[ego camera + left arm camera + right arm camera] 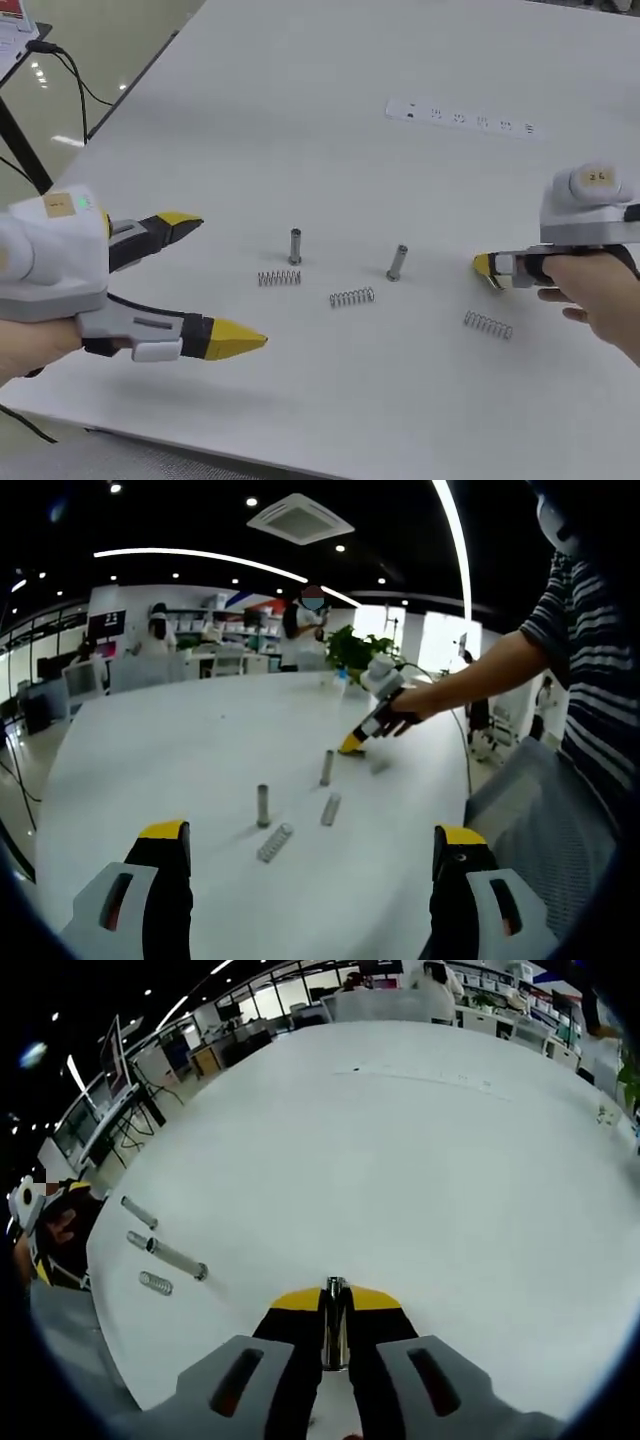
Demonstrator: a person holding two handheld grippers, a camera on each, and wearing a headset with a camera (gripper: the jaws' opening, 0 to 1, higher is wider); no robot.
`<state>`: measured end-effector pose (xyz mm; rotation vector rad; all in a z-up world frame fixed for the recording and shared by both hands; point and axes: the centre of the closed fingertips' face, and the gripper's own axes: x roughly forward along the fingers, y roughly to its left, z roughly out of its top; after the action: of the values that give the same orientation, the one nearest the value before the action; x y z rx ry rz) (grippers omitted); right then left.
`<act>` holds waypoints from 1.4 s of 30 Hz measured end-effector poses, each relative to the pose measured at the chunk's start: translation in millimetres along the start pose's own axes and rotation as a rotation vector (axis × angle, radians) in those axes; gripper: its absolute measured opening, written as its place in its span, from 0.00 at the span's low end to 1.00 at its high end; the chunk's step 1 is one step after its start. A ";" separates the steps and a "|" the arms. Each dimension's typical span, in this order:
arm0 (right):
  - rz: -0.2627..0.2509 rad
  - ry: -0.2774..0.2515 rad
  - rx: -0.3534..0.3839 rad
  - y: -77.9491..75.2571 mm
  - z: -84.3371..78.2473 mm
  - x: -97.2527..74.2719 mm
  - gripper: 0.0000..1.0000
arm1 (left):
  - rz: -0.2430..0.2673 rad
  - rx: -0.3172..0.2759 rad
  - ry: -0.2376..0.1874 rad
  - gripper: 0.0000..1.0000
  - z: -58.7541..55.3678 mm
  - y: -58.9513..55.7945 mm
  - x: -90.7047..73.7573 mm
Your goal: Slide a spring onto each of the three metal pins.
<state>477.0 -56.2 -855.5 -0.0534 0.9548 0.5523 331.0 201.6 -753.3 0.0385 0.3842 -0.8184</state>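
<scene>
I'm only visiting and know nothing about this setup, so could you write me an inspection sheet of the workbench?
Surface: white table.
Job's things: left pin and middle pin stand on the table; third pin sits in the right gripper; left spring, middle spring and right spring lie loose, none on a pin.
Clutter: white power strip at the far side.
Grippers: left gripper open above the table; right gripper shut on the third pin.
Cables: black cable beyond the table's left edge.
Surroundings: open office with desks, people, a plant.

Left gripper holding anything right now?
No. In the left gripper view, the left gripper has its jaws wide apart with nothing between them.
</scene>
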 end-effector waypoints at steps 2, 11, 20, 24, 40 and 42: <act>0.011 -0.014 0.005 2.0 -1.3 -3.1 0.05 | -0.001 -0.002 0.000 0.98 -0.3 -0.4 -0.2; 0.036 -0.101 -0.003 7.1 3.8 -19.5 0.05 | 0.004 -0.004 0.002 0.98 -1.8 1.4 -2.3; 0.047 -0.202 -0.044 13.9 10.3 -32.7 0.05 | -0.003 0.002 -0.001 0.98 0.3 -2.6 -1.6; 0.061 -0.235 -0.040 16.2 11.0 -36.2 0.05 | -0.003 -0.002 0.002 0.97 -0.7 -3.7 -2.3; 0.067 -0.282 -0.146 22.6 9.9 -44.8 0.05 | 0.008 0.002 -0.011 0.97 4.3 -1.1 -3.5; 0.065 -0.282 -0.156 22.2 9.9 -45.0 0.05 | 0.006 0.003 -0.009 0.97 3.4 -1.5 -3.0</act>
<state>453.8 -53.4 -810.1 -0.0823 0.6400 0.6742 329.1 202.1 -749.0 0.0390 0.3743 -0.8132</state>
